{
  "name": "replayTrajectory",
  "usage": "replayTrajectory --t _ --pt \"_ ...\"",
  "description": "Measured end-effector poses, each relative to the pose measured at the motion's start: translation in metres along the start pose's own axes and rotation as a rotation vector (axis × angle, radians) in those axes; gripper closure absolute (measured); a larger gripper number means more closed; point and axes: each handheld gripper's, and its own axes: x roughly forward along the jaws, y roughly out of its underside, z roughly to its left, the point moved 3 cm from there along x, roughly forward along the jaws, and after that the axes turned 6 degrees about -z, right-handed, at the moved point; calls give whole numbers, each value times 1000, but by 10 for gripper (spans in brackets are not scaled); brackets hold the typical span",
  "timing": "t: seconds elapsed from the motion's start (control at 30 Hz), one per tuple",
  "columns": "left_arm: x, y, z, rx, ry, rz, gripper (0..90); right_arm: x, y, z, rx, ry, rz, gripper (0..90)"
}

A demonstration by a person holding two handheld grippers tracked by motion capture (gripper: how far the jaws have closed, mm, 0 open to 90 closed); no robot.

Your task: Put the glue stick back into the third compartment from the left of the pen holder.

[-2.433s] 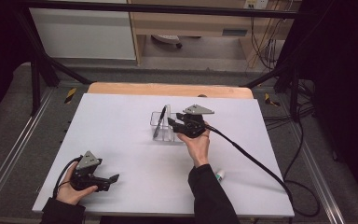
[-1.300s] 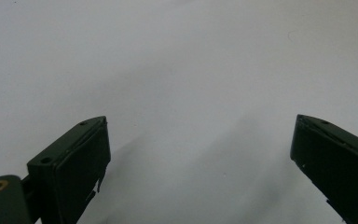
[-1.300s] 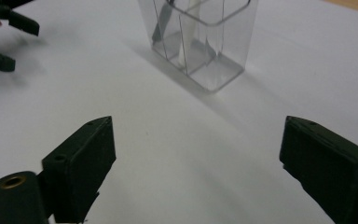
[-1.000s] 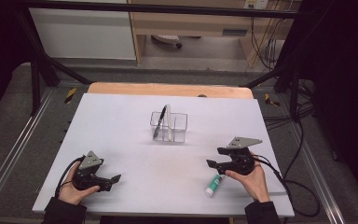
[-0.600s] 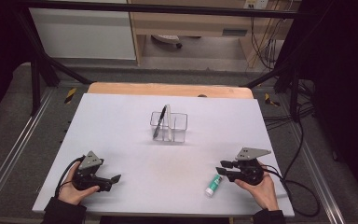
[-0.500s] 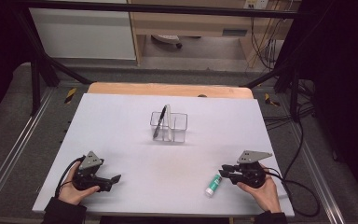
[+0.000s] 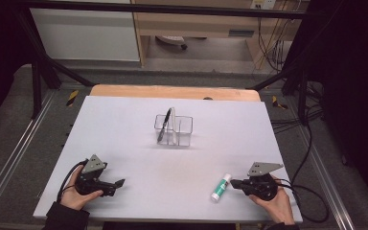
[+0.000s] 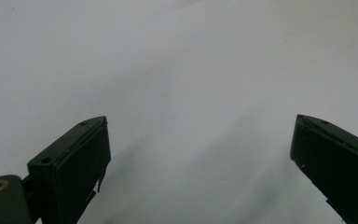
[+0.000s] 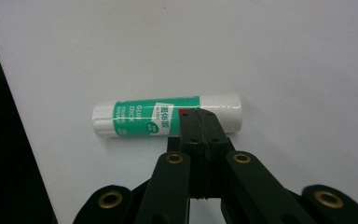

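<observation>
A green and white glue stick [image 7: 221,187] lies flat on the white table [image 7: 120,124] near its front right edge. My right gripper [image 7: 233,182] rests just right of it, jaws shut with nothing between them. In the right gripper view the shut tips [image 9: 200,115] sit against the side of the glue stick [image 9: 140,118]. My left gripper [image 7: 119,183] lies at the front left, held in a hand. The left gripper [image 8: 200,123] is open wide over bare table. A clear plastic organizer [image 7: 181,130] stands mid-table with a black pen [image 7: 163,124] leaning in it.
A wooden strip [image 7: 172,92] borders the table's far edge. Cables [image 7: 311,201] trail from the right gripper off the right side. Metal frame rails [image 7: 9,158] run along both sides of the table.
My right gripper has drawn back from the organizer to the front right of the table and settled beside the glue stick. The left gripper has stayed put.
</observation>
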Motion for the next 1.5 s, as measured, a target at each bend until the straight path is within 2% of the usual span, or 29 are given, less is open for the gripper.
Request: replayTrajectory --t 0.33,0.83,1.5 --pt "1 0 -1 -2 4 4 44 8 1 1 -17 0 4 900" --pt "1 -1 -2 0 4 5 44 17 -2 1 -9 -3 -5 900" --pt "1 -1 -2 2 2 7 43 41 -24 6 -47 -30 -10 900"
